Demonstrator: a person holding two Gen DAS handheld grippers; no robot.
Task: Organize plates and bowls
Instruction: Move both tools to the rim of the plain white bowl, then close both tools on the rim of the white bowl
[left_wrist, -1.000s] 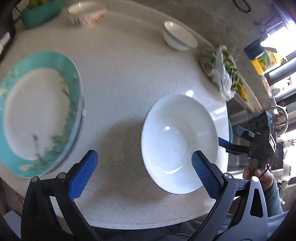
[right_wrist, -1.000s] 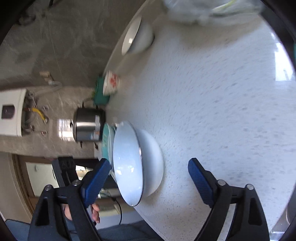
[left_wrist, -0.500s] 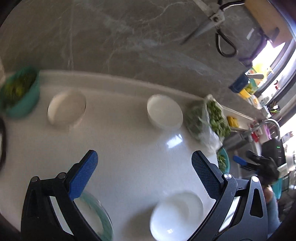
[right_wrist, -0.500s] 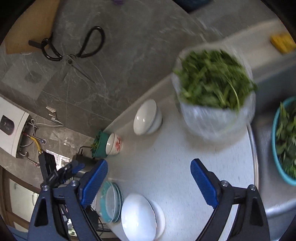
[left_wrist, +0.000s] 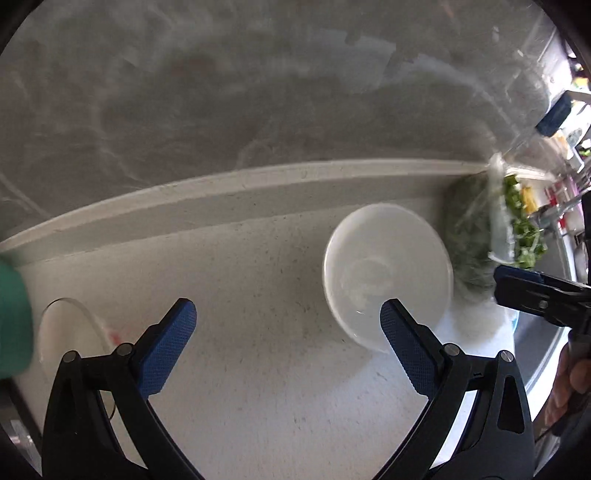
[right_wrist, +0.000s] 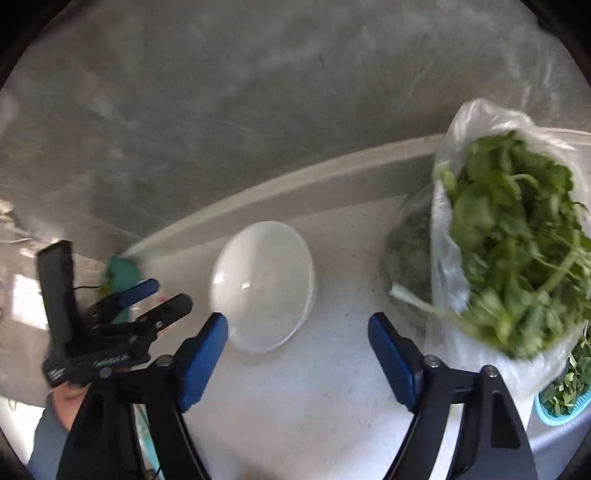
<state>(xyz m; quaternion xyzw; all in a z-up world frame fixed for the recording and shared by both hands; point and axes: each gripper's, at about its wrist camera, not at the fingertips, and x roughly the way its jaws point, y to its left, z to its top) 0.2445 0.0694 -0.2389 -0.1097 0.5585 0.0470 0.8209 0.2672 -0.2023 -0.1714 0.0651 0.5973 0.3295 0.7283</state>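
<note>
A small white bowl (left_wrist: 388, 273) stands upright near the back wall of the speckled counter (left_wrist: 280, 398). My left gripper (left_wrist: 288, 332) hovers open in front of it, and the bowl's near rim lies by its right fingertip. Nothing sits between its pads. In the right wrist view the same bowl (right_wrist: 264, 284) lies just ahead of my right gripper (right_wrist: 299, 328), close to its left fingertip. The right jaws are closing with nothing between them. The left gripper (right_wrist: 171, 293) shows at the left of that view, held in a hand.
A plastic bag of leafy greens (right_wrist: 509, 236) stands right of the bowl. A patterned bowl (left_wrist: 70, 332) and a teal bowl (left_wrist: 11, 321) sit to the left. A blue-rimmed basket of greens (right_wrist: 565, 395) is at the counter's right edge. The grey wall is close behind.
Both views have swung away from the big white bowl and teal plates towards the back of the counter. The small white bowl is now close ahead. The right jaws stand narrower.
</note>
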